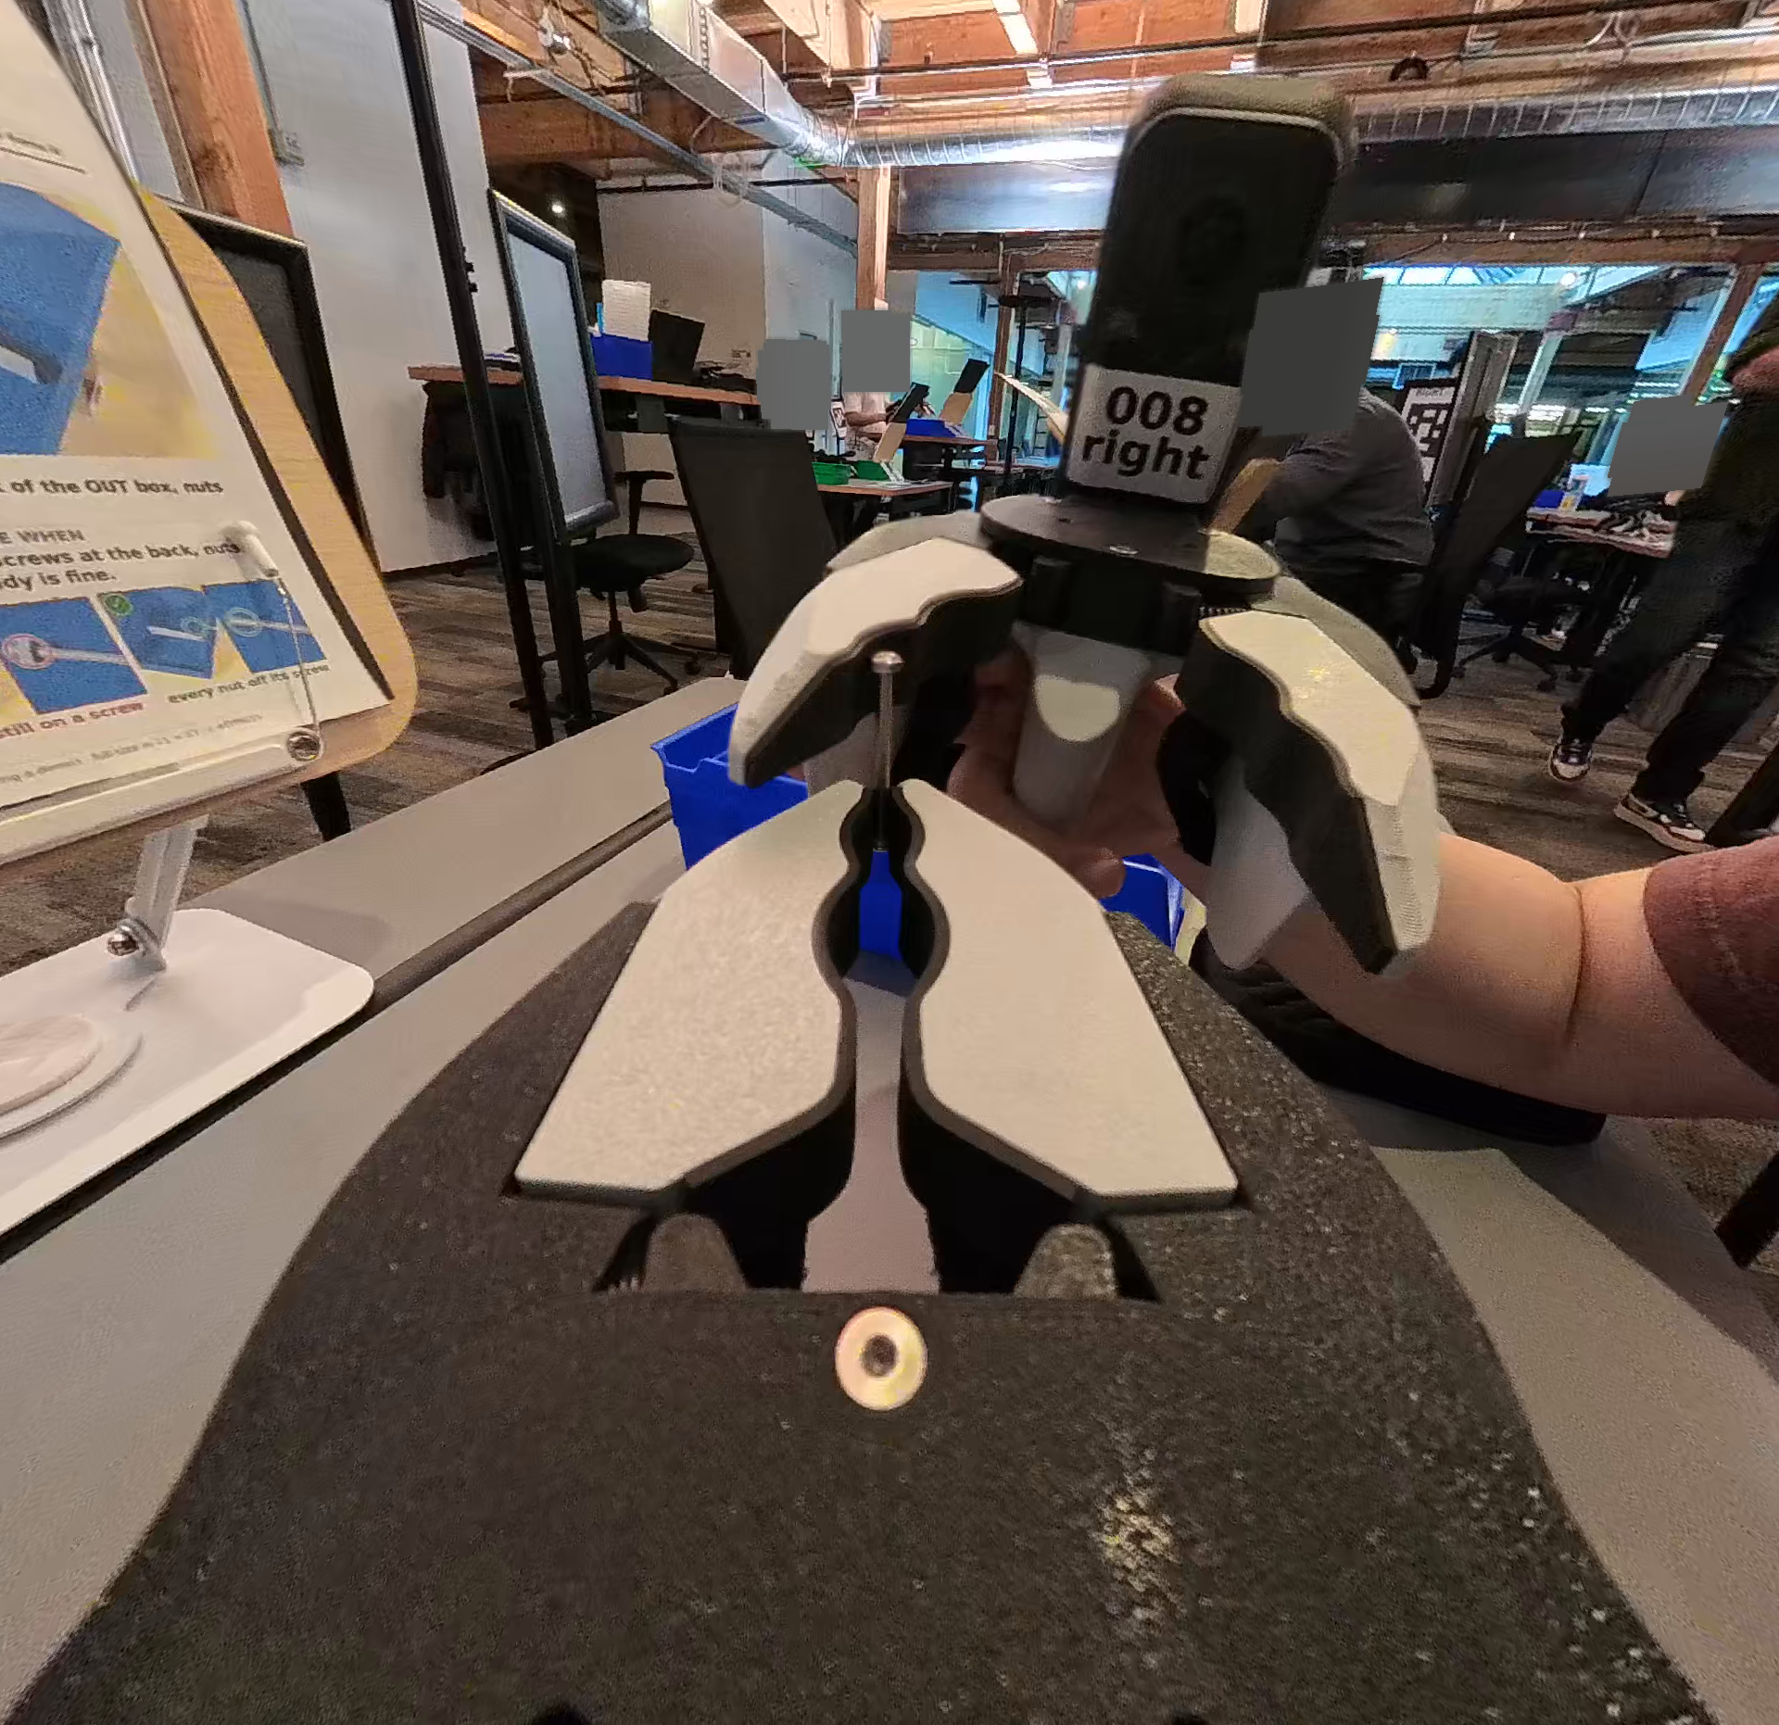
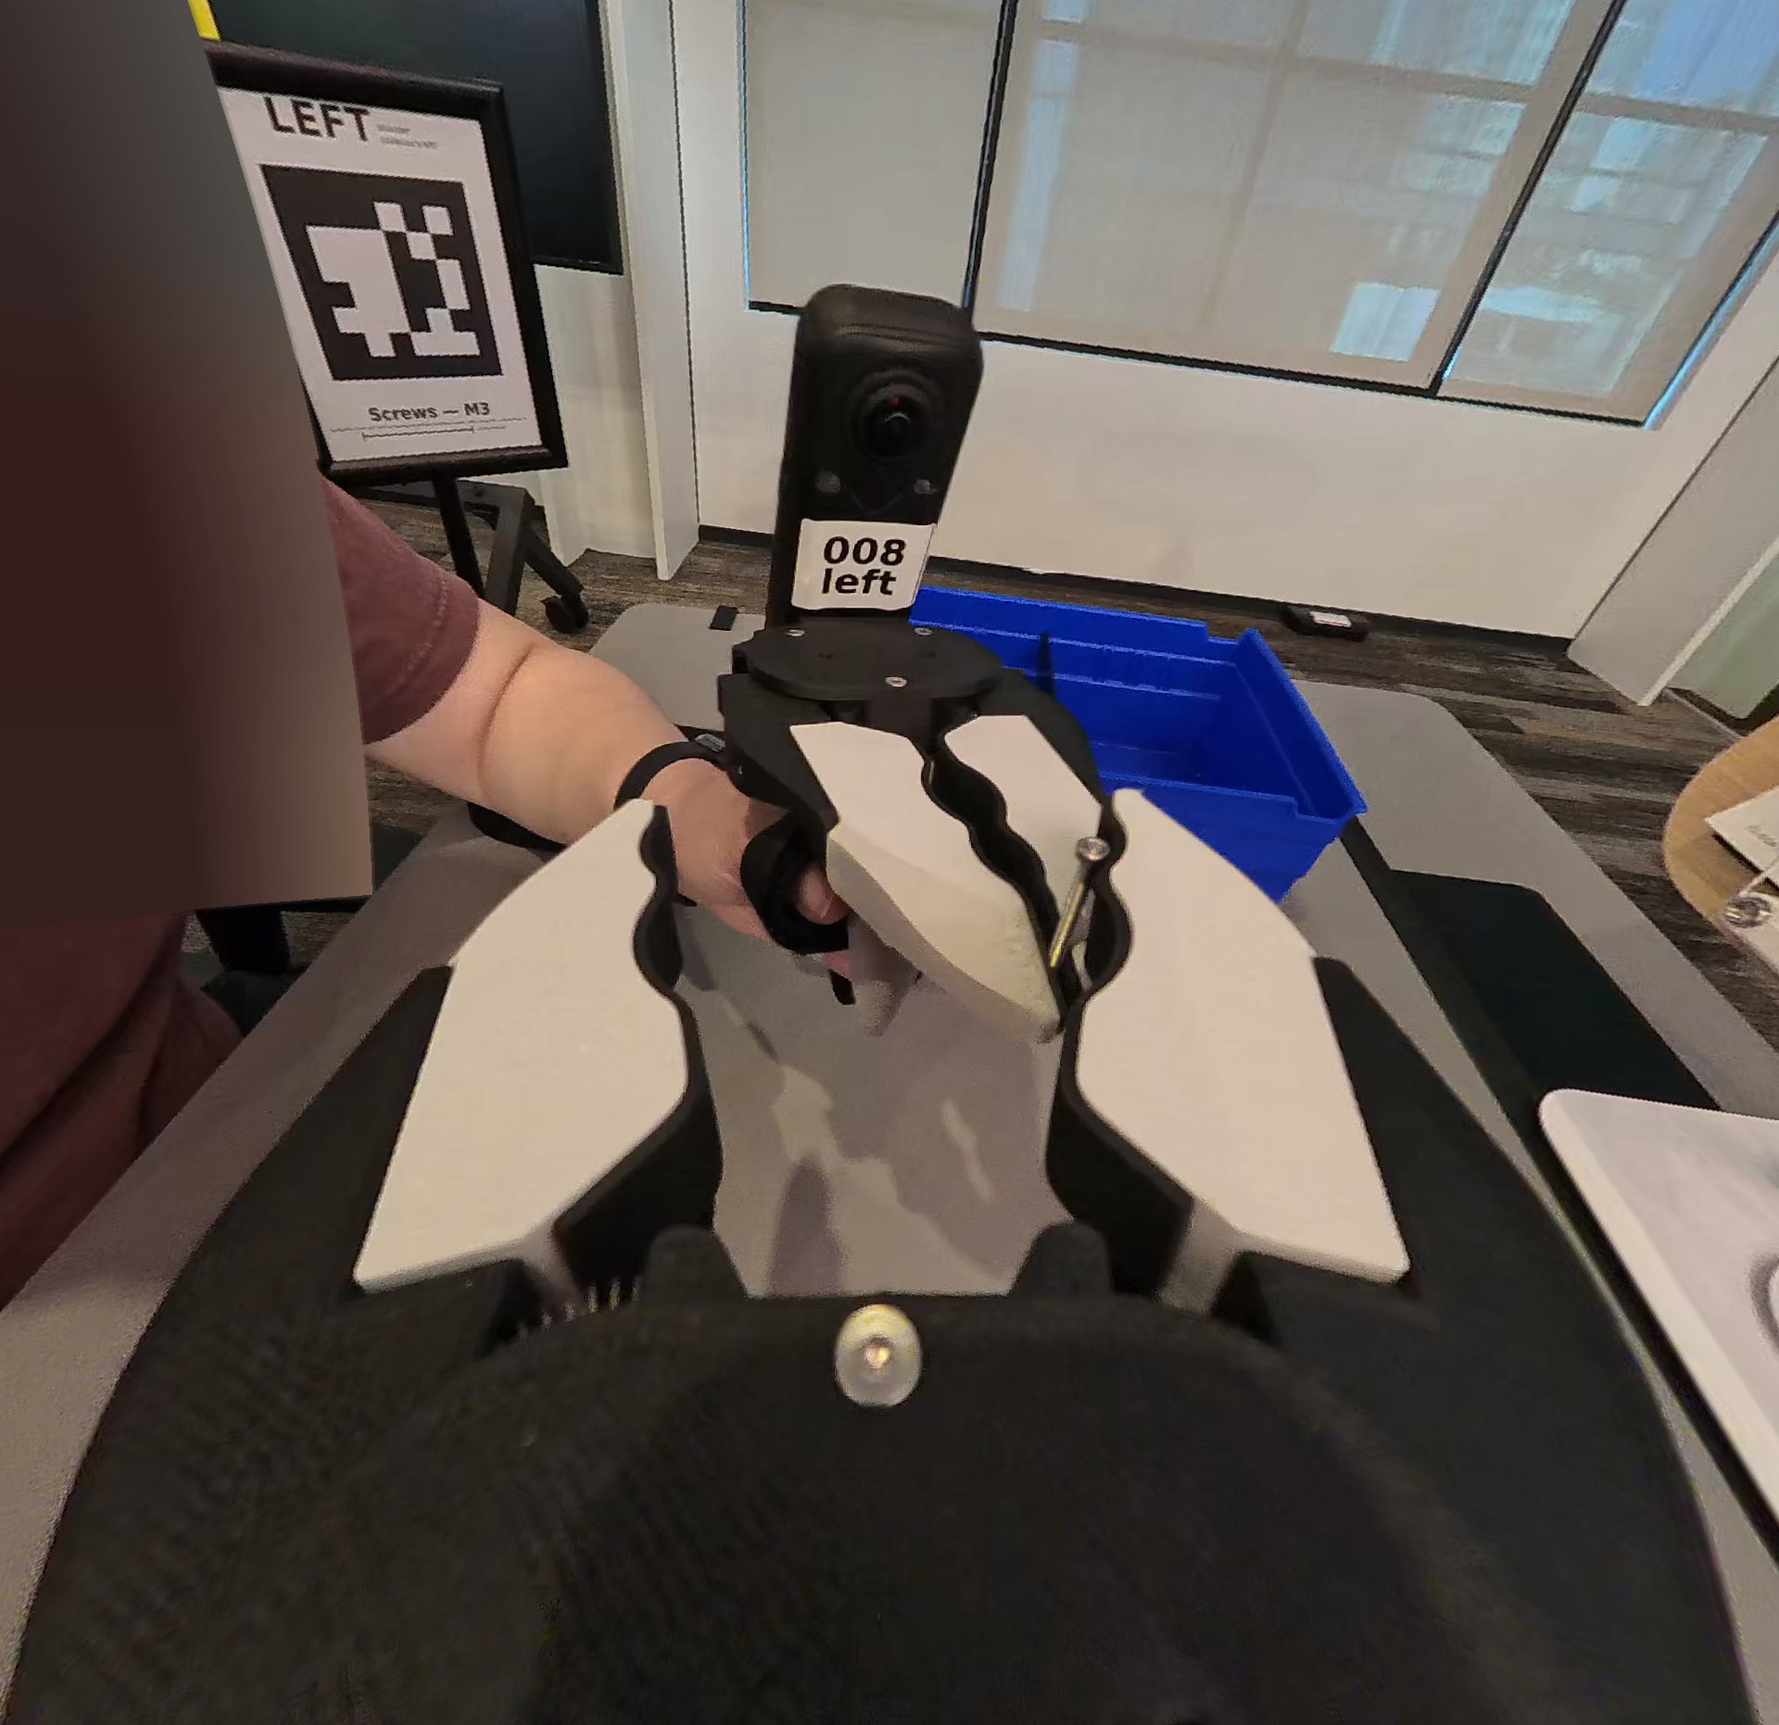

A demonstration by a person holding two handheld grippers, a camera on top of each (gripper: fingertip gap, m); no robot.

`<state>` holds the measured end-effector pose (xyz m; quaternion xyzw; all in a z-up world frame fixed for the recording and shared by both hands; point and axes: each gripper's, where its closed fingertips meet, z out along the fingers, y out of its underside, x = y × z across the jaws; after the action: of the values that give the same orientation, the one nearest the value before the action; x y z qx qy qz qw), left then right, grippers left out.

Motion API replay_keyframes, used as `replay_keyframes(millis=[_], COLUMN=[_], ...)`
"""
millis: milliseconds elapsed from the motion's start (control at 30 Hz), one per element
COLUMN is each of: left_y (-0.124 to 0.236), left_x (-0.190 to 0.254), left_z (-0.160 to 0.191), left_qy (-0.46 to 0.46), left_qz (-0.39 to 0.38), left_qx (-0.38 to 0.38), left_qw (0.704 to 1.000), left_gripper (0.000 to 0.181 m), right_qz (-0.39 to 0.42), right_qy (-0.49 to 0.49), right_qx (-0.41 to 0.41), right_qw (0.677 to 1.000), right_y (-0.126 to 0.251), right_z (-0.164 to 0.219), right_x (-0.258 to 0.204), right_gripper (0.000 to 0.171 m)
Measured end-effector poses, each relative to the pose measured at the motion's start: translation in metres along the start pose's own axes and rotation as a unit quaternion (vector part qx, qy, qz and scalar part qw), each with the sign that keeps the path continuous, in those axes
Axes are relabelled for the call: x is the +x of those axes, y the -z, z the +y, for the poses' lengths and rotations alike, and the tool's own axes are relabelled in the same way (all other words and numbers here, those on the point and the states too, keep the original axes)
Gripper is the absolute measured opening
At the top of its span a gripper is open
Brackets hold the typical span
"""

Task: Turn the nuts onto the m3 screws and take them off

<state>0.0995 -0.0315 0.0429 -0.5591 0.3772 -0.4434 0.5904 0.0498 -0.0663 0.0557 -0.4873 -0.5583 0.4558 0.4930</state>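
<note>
Screw [image 1: 884, 731] upright, clamped in left gripper [image 1: 878, 798]; white-labelled right gripper [image 2: 881, 894] spread apart beside it.

Blue bin [image 2: 1203, 716] on grey table [image 2: 1396, 716]; framed marker sign [image 2: 385, 274] behind.

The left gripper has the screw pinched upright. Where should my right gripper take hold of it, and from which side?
Grip the bare shank just under the head of the screw. The left gripper is shut on its lower end, so only the upper length stands free. The open right gripper should probably close on it sideways, across its axis.
</note>
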Motion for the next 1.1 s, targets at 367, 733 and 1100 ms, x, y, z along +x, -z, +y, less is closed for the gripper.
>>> replay_keyframes(millis=[367, 733, 1100], left_y=[0.002, -0.003, 0.007], left_x=[-0.007, 0.009, -0.006], left_z=[0.001, 0.002, -0.01], left_qy=[0.016, 0.009, 0.02], left_qz=[-0.004, 0.022, 0.005], left_qx=[0.001, -0.005, 0.017], left_qw=[1.0, 1.0, 1.0], left_gripper=[0.002, 0.002, 0.002], right_qz=[0.056, -0.004, 0.031], right_qy=[0.012, 0.001, -0.009], right_qx=[-0.005, 0.016, 0.026], right_qw=[0.998, 1.0, 0.999], right_y=[0.014, -0.012, 0.007], right_z=[-0.003, -0.004, -0.01], right_x=[0.018, -0.009, 0.009], right_gripper=[0.088, 0.099, 0.1])
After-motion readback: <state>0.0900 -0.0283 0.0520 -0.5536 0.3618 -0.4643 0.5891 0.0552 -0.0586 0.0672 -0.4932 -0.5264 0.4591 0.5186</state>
